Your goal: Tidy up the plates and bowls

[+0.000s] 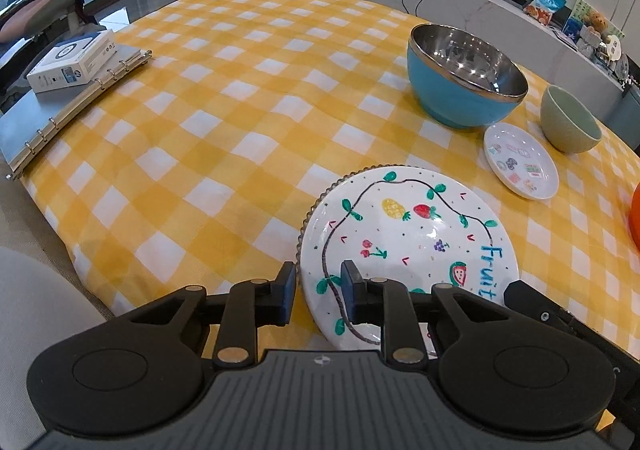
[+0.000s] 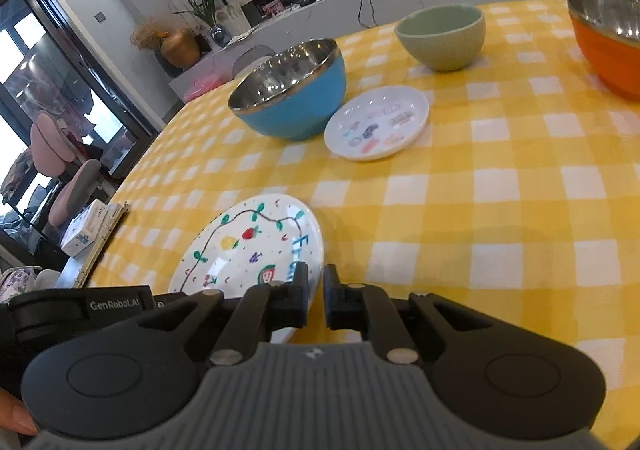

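Observation:
A large white fruit-painted plate [image 1: 408, 234] lies on the yellow checked tablecloth [image 1: 224, 122]. My left gripper [image 1: 318, 290] is open, its fingers straddling the plate's near left rim. My right gripper [image 2: 315, 296] straddles the plate's [image 2: 248, 246] near right rim with a narrow gap; whether it pinches the rim I cannot tell. Beyond stand a blue steel-lined bowl [image 1: 464, 74], a small white sticker plate [image 1: 520, 160] and a green bowl [image 1: 570, 118]. They also show in the right wrist view: blue bowl [image 2: 292, 90], small plate [image 2: 378, 122], green bowl [image 2: 442, 36], plus an orange bowl [image 2: 608, 42].
A ring binder [image 1: 72, 106] with a white box [image 1: 72, 60] on it lies at the table's left edge. Chairs stand beyond the left side. A counter with a router and snack bags runs behind the table.

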The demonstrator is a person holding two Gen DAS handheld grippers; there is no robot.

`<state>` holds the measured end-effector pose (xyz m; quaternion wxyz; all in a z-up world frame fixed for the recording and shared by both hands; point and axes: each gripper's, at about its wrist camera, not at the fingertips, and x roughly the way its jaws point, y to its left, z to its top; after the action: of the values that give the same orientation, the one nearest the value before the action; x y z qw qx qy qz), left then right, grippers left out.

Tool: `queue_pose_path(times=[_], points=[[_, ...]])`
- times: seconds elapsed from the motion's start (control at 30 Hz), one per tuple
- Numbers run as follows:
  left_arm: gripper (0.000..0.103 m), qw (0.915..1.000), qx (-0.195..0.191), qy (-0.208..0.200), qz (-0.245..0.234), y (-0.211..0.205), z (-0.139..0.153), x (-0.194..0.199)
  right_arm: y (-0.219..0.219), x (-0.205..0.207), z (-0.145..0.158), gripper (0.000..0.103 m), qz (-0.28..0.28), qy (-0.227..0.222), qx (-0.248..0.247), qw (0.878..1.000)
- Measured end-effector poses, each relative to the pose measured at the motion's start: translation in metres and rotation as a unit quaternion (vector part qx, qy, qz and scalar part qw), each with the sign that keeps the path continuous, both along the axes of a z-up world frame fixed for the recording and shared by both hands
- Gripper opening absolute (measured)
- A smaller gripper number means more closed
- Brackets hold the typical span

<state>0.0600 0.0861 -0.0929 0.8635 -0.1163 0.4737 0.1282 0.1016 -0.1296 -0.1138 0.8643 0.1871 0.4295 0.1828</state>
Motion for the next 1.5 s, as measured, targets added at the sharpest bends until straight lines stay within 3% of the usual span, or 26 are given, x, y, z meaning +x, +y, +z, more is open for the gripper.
queue_pose_path(times=[0.37,0.53,0.67,0.73,0.8,1.13,1.27,1.5], points=[[0.027,0.9998,-0.015,-0.002,0.008,0.004,0.0,0.0,0.002,0.003,-0.002,0.004,0.003,-0.008,0.0,1.0],[0.027,0.999,-0.028,-0.032,0.011,0.006,0.009,-0.006,-0.002,0.001,0.003,0.008,-0.005,-0.012,0.0,1.0],[0.027,0.9969,-0.024,-0.069,-0.029,-0.008,0.022,-0.006,-0.007,0.001,0.009,0.009,-0.02,-0.023,-0.015,0.999],[0.027,0.9953,-0.016,-0.081,-0.052,-0.018,0.028,-0.004,-0.01,0.002,0.012,0.024,-0.031,-0.028,-0.022,0.999],[0.027,0.9934,-0.007,-0.093,-0.067,-0.029,0.033,0.001,-0.016,0.002,0.015,0.032,-0.047,-0.038,-0.026,0.998],[0.031,0.9816,-0.018,-0.141,-0.128,-0.057,0.05,0.037,-0.048,0.022,0.022,0.033,-0.116,-0.053,-0.027,0.991],[0.037,0.9761,-0.021,-0.159,-0.146,-0.067,0.053,0.056,-0.058,0.029,0.023,0.042,-0.142,-0.061,-0.024,0.988],[0.038,0.9793,-0.024,-0.14,-0.145,-0.075,0.034,0.091,-0.063,0.05,0.018,0.042,-0.16,-0.077,-0.028,0.984]])
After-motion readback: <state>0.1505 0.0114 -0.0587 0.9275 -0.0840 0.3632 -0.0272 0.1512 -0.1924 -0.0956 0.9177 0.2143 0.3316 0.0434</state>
